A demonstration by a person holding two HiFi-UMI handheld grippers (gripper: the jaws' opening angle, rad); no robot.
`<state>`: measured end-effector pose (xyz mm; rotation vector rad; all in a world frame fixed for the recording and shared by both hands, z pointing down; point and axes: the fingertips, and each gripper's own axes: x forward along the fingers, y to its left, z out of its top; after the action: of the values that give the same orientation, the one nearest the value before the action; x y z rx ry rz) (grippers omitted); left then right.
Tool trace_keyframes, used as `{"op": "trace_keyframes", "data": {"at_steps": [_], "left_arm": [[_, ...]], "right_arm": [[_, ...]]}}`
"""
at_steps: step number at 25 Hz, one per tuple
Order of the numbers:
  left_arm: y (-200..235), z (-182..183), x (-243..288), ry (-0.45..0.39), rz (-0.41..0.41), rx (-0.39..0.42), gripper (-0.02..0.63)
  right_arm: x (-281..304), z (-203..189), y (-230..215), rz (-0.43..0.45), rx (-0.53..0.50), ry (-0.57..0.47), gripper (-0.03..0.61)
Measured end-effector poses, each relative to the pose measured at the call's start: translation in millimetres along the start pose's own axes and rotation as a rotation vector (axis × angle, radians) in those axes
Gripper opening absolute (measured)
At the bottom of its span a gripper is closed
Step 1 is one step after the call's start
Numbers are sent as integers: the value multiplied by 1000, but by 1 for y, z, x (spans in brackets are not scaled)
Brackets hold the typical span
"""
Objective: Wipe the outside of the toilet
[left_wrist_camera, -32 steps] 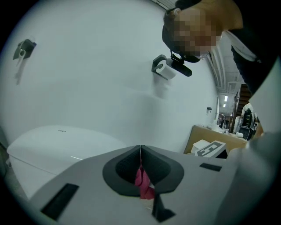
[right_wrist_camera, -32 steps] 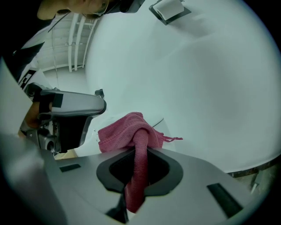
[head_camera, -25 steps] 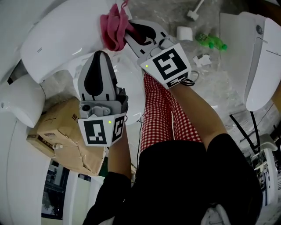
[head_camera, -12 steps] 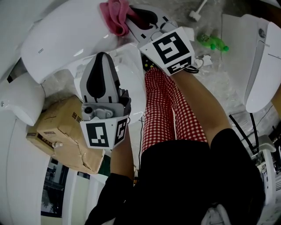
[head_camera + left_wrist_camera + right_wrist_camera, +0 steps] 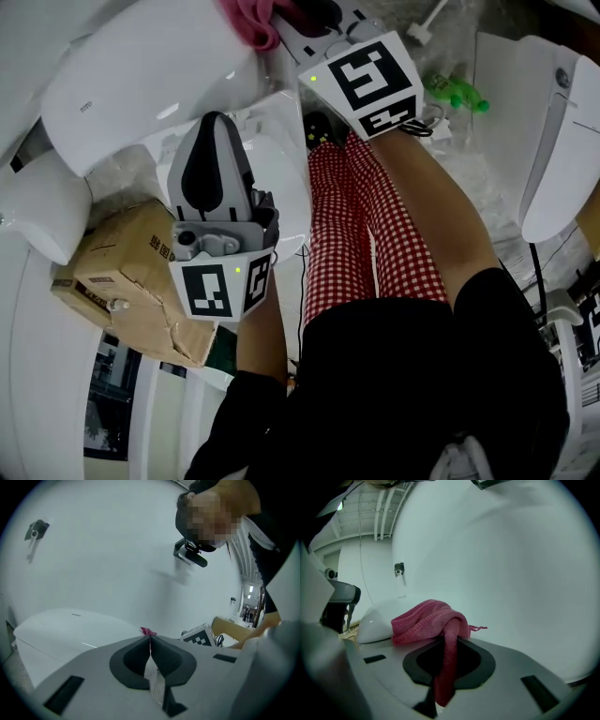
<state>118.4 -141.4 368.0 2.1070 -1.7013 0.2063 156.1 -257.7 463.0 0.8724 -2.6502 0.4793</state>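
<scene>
At the top of the frame, the right gripper (image 5: 449, 640) had its fingers clamped on a pink cloth (image 5: 424, 620) beside the white toilet (image 5: 141, 75), upper left, while the left gripper (image 5: 150, 641), fingers together, hovered near a cardboard box (image 5: 122, 272) on the cluttered floor (image 5: 473, 169).
</scene>
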Motion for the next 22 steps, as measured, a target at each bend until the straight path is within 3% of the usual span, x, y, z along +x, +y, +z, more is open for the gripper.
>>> {"op": "trace_keyframes", "data": {"at_steps": [22], "left_arm": [[5,-2,3,6,14,-19,11]], "right_arm": [[27,6,-26,-22,-43,7,55]]}}
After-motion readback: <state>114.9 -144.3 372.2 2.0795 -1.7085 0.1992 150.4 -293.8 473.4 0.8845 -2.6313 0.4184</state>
